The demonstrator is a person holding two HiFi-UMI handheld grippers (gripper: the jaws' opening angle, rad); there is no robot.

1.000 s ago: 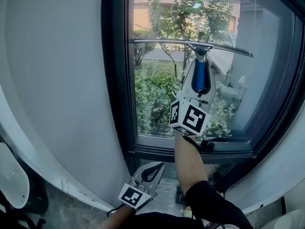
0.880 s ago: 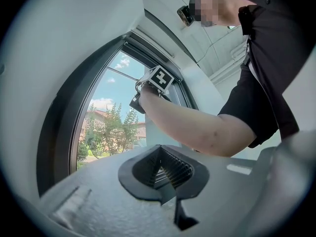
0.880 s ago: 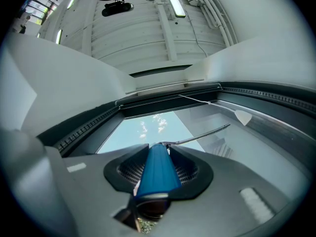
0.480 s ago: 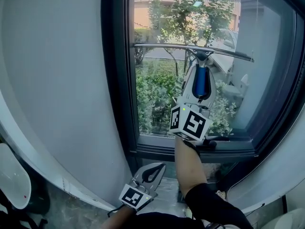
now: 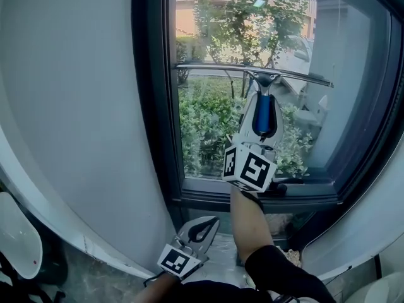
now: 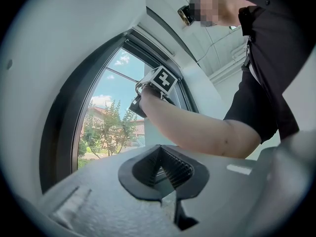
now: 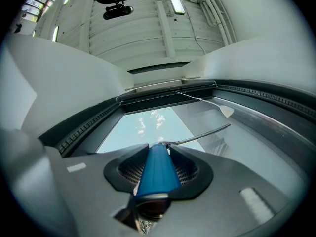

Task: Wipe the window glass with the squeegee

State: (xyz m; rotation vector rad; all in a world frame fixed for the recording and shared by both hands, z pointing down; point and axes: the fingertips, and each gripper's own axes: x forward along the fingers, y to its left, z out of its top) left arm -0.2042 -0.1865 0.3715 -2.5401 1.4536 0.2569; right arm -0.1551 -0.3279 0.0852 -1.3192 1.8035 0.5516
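Note:
The squeegee point(image 5: 263, 115) has a blue handle and a long thin metal blade lying roughly level against the window glass point(image 5: 208, 125), about a third of the way down the pane. My right gripper point(image 5: 264, 106) points up at the glass, shut on the blue handle. In the right gripper view the squeegee handle point(image 7: 157, 169) sits between the ribbed pads, with the blade point(image 7: 202, 135) beyond it on the glass. My left gripper point(image 5: 201, 227) hangs low below the sill, shut and holding nothing. In its own view the left gripper point(image 6: 163, 172) points up toward the window.
A dark window frame point(image 5: 151, 106) borders the glass, with a sill point(image 5: 252, 201) under my right gripper. A grey-white wall point(image 5: 76, 106) fills the left side. A white rounded object point(image 5: 16, 242) sits low at the left edge. The person's right forearm point(image 6: 192, 127) crosses the left gripper view.
My right gripper and the squeegee have slid a little way down the glass. The left gripper has stayed put.

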